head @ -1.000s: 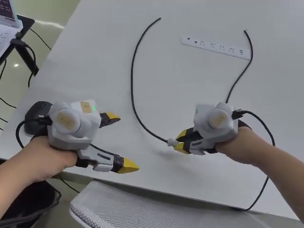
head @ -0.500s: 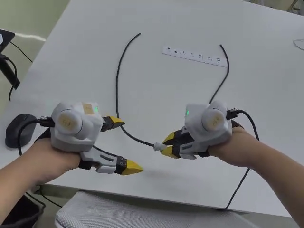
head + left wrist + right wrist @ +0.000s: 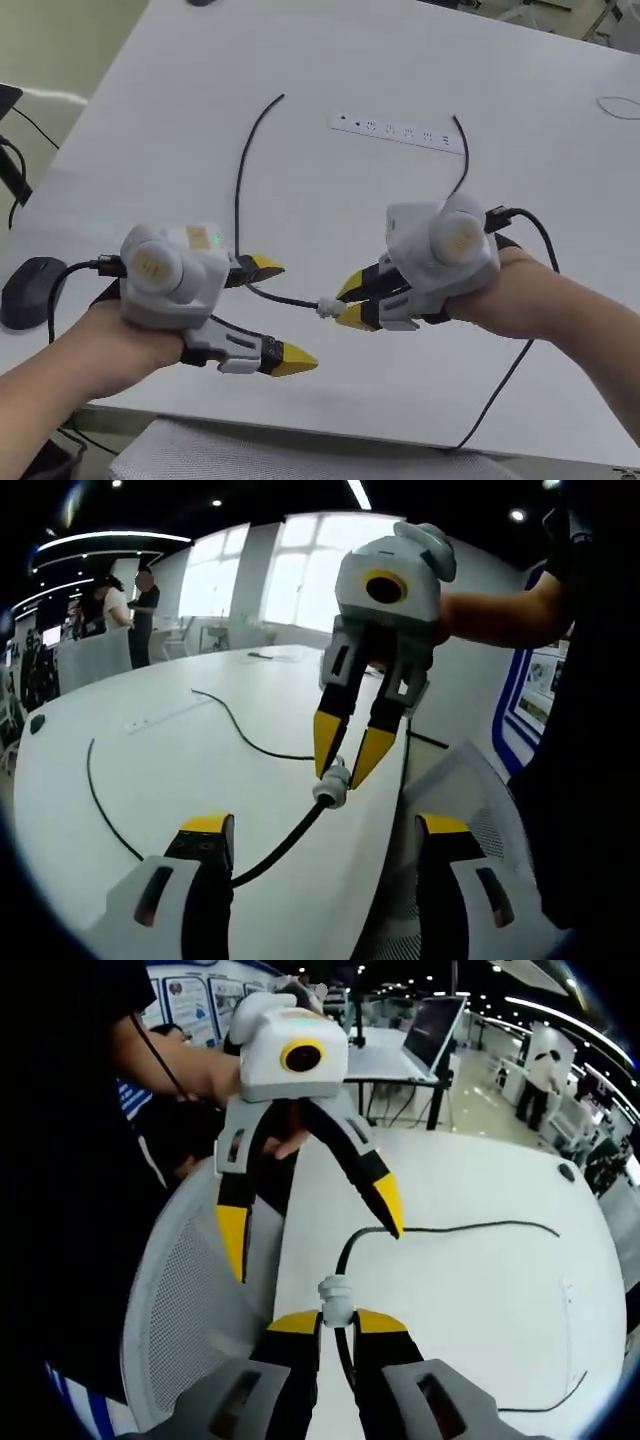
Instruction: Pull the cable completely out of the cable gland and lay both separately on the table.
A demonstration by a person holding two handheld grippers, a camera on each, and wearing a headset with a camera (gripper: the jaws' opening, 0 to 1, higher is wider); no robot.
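A long black cable (image 3: 240, 180) lies curved across the white table (image 3: 150, 120), its near end lifted. On that end sits the small white cable gland (image 3: 327, 307). My right gripper (image 3: 342, 303) is shut on the gland and holds it above the table's front edge. In the right gripper view the gland (image 3: 337, 1300) pokes out just past my closed yellow tips. My left gripper (image 3: 280, 312) is open, one jaw on each side of the cable a little left of the gland. The left gripper view has the gland (image 3: 332, 780) in front, with the cable (image 3: 280, 845) running down between my spread jaws.
A white power strip (image 3: 398, 133) lies at the back of the table with its thin black lead (image 3: 462, 160). A dark mouse (image 3: 28, 290) sits at the left edge. A grey mesh chair (image 3: 250, 460) is below the front edge. People stand far off.
The right gripper has lifted the gland end off the table. Both grippers have drawn closer together, and the left jaws now straddle the cable. The head camera has shifted.
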